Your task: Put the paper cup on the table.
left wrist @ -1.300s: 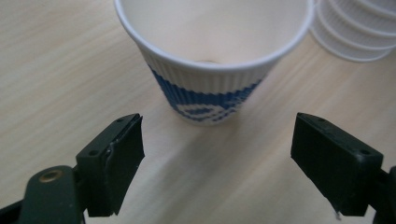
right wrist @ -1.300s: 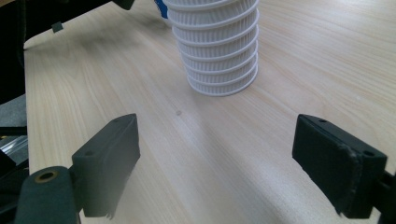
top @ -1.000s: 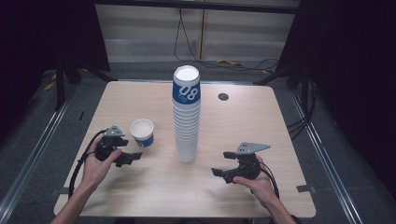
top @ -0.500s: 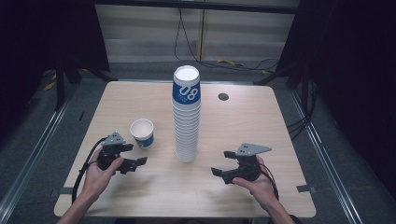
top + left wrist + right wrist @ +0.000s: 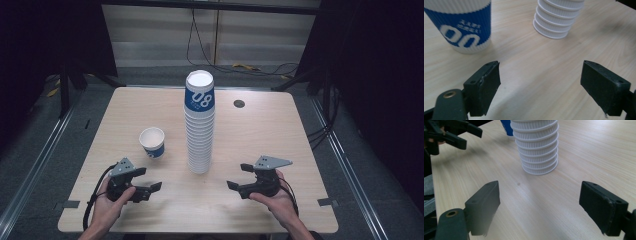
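**Both tongs wide open, nothing grabbed**

Left gripper (image 5: 150, 179) is spread wide with nothing between its jaws, sitting low over the near-left part of my light wooden table (image 5: 260, 125). Right gripper (image 5: 239, 176) is the same deal, gaping and empty, over the near-right part. From my high view, the tall stack of white ribbed paper cups with a blue-banded top cup (image 5: 199, 125) stands upright mid-table, between the two grippers and a bit beyond them. Single white-and-blue paper cup (image 5: 152, 142) sits upright just left of the stack, apart from it, and just beyond the left gripper. Small dark round grommet (image 5: 239, 103) sits farther back.
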### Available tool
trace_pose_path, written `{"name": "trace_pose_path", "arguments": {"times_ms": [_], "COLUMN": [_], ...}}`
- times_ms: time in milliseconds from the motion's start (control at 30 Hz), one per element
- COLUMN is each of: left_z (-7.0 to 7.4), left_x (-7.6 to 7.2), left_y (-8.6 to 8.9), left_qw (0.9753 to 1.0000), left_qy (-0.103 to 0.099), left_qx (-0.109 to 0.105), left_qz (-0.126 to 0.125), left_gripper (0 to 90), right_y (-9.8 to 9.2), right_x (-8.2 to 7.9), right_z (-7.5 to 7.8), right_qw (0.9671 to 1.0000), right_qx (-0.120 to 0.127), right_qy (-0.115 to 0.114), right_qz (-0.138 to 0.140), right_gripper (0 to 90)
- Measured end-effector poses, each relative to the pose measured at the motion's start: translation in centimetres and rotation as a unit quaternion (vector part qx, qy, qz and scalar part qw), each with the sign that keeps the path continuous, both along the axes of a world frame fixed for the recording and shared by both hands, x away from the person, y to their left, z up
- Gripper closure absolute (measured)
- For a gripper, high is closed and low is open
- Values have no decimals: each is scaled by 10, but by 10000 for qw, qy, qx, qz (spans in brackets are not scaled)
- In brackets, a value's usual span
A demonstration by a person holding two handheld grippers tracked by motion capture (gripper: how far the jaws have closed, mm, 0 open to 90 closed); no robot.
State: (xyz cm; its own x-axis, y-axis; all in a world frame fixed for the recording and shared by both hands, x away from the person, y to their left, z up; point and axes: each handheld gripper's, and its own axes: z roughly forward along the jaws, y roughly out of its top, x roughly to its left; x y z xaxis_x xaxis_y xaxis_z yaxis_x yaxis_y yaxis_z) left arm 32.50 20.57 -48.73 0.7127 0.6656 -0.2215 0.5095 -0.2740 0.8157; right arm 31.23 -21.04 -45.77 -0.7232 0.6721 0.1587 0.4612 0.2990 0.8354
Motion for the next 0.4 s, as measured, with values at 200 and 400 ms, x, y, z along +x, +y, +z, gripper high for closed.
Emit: {"name": "trace_pose_path", "arguments": {"times_ms": [200, 400], "left_z": [-4, -11], "left_x": [-5, -3], "left_y": [-6, -7], "left_qw": [9997, 9994], "left_qy": [98, 186], "left_qx": [79, 108], "left_qz": [-195, -258], "left_gripper": [160, 160], "right_y": [0, -1], "right_x": [0, 0], "right_z": [-2, -6], "right_qw": [10000, 9997], "right_qx": [2, -193], "right_qy": [-23, 21], "right_qz": [-20, -116], "right_gripper": [164, 158]}}
